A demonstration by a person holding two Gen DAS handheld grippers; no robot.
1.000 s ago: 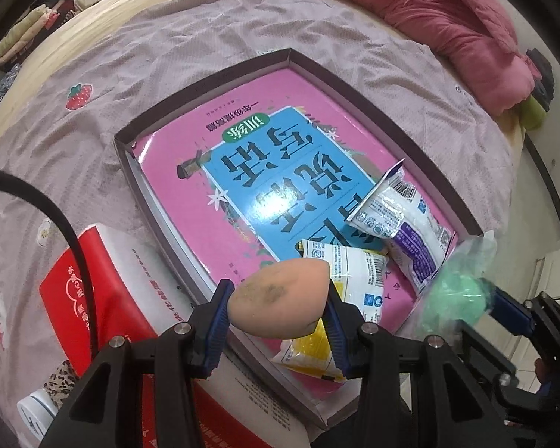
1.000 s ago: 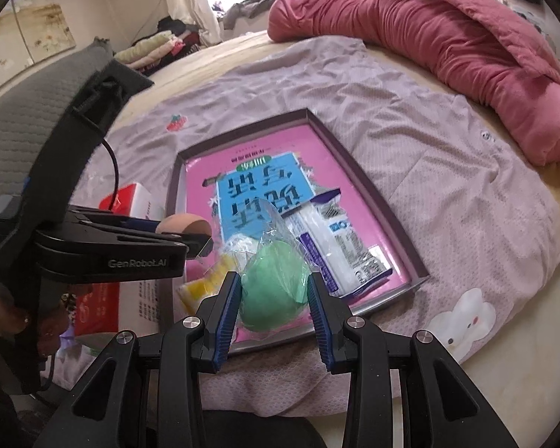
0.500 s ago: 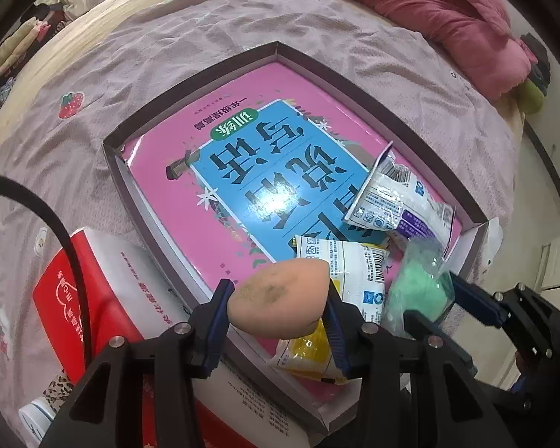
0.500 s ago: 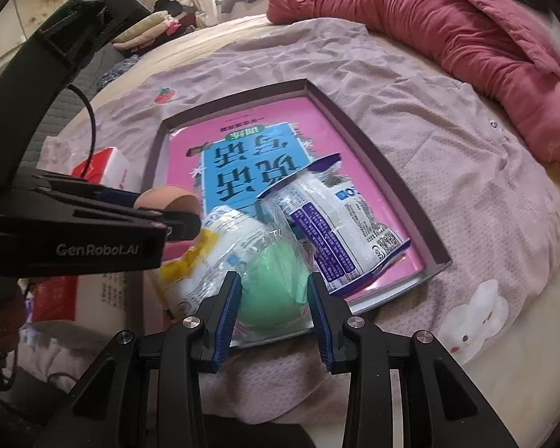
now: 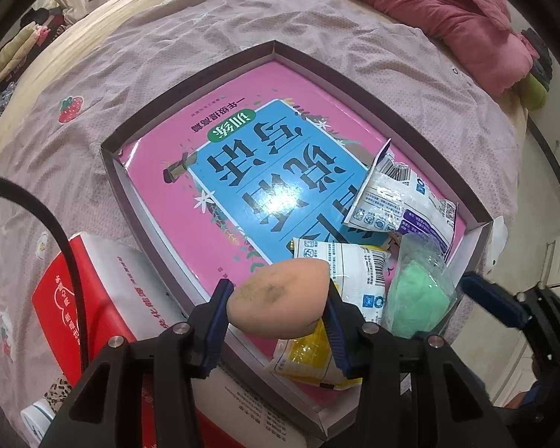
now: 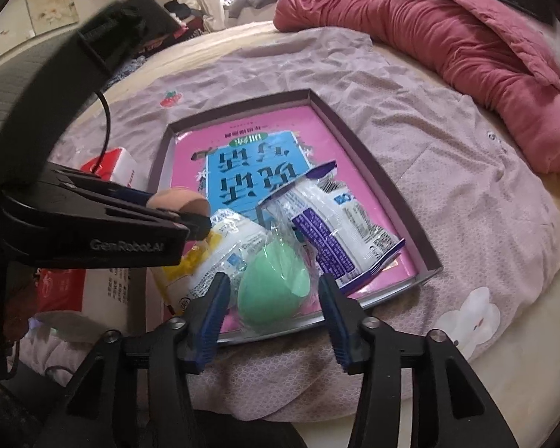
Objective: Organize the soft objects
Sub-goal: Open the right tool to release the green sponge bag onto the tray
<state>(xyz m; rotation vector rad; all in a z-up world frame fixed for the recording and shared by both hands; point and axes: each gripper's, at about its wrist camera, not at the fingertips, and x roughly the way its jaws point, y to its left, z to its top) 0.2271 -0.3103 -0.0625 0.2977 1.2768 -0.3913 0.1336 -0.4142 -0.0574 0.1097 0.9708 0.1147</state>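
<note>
Where the shallow grey tray (image 5: 190,86) lies on the bed's mauve sheet (image 6: 448,171), it holds one pink book (image 5: 212,138), two plastic packets, a purple-printed one (image 6: 339,224) and a yellow-ended one (image 5: 339,272), and one bagged green sponge (image 6: 276,283) at the near corner. A red-and-white box (image 5: 93,291) touches the tray's left wall. The far half of the tray is open, and bare sheet runs to the rolled pink quilt (image 6: 448,33). The left gripper (image 5: 280,302) clamps one peach sponge (image 5: 280,298) above the tray's near edge. The right gripper (image 6: 272,298) is opening, its jaws standing clear on both sides of the green sponge.
</note>
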